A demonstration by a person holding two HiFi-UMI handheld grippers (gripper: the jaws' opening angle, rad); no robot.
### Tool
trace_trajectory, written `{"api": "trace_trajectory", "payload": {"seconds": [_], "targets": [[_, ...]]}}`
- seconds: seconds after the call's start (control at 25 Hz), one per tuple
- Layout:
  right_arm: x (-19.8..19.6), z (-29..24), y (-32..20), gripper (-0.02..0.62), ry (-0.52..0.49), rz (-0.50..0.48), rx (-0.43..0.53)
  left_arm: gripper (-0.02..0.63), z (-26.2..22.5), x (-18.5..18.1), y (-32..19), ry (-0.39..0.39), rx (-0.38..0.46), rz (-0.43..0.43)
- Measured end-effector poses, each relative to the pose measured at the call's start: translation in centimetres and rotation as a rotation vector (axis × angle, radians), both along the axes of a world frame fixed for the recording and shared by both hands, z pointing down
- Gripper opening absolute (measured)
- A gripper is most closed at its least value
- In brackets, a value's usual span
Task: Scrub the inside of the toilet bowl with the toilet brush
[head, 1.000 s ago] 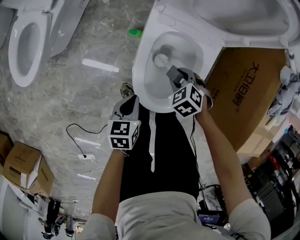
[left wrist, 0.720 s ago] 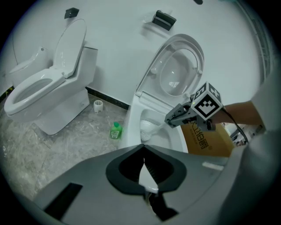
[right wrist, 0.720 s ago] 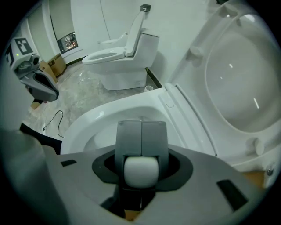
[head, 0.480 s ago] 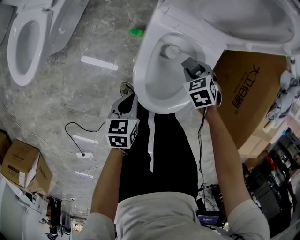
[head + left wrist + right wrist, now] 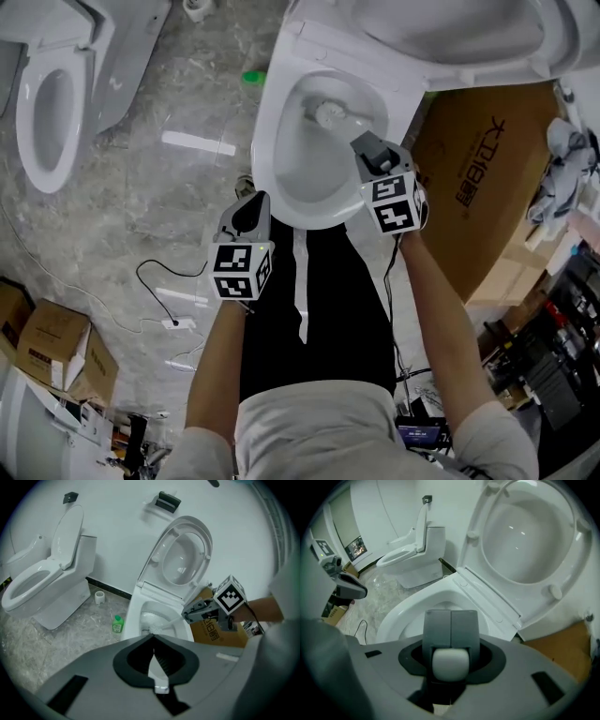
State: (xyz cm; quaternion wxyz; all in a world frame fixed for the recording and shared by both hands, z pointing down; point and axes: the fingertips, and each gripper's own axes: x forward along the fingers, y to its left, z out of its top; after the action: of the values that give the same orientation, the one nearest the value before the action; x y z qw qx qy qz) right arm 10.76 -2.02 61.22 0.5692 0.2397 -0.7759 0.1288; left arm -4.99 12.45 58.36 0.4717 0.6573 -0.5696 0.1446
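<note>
The white toilet bowl [image 5: 281, 141] stands open with its lid [image 5: 529, 541] raised. My right gripper [image 5: 363, 144] hangs over the bowl's right rim, shut on the white handle of the toilet brush [image 5: 450, 664]. The brush head [image 5: 328, 114] lies deep in the bowl towards the back; in the left gripper view the brush head [image 5: 150, 629] shows inside the bowl [image 5: 140, 606] with the right gripper [image 5: 199, 611] above it. My left gripper [image 5: 255, 201] hovers just left of the bowl's front, shut with nothing in it [image 5: 153, 640].
A second toilet [image 5: 56, 94] stands at the left. A green bottle [image 5: 253, 77] sits on the marble floor behind the bowl. A large cardboard box [image 5: 478, 178] leans against the bowl's right side. A cable [image 5: 159, 281] and small boxes [image 5: 56, 347] lie at lower left.
The right gripper has swung from the bowl's front to its right rim, sweeping the brush head across the back of the bowl. The left gripper has barely moved.
</note>
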Motion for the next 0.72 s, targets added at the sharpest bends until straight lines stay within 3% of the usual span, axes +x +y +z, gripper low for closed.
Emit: {"api": "trace_trajectory", "payload": {"seconds": [0.36,0.72], "targets": [[0.6,-6.6,2.8,0.157,-0.243,0.295,0.021,0.009,-5.4,0.7,-2.0,-0.020,0.074,0.071],[0.9,-13.3,5.2,0.158,-0.303,0.475,0.062,0.009,-11.5,1.3,-3.8,-0.024,0.132,0.178]]}}
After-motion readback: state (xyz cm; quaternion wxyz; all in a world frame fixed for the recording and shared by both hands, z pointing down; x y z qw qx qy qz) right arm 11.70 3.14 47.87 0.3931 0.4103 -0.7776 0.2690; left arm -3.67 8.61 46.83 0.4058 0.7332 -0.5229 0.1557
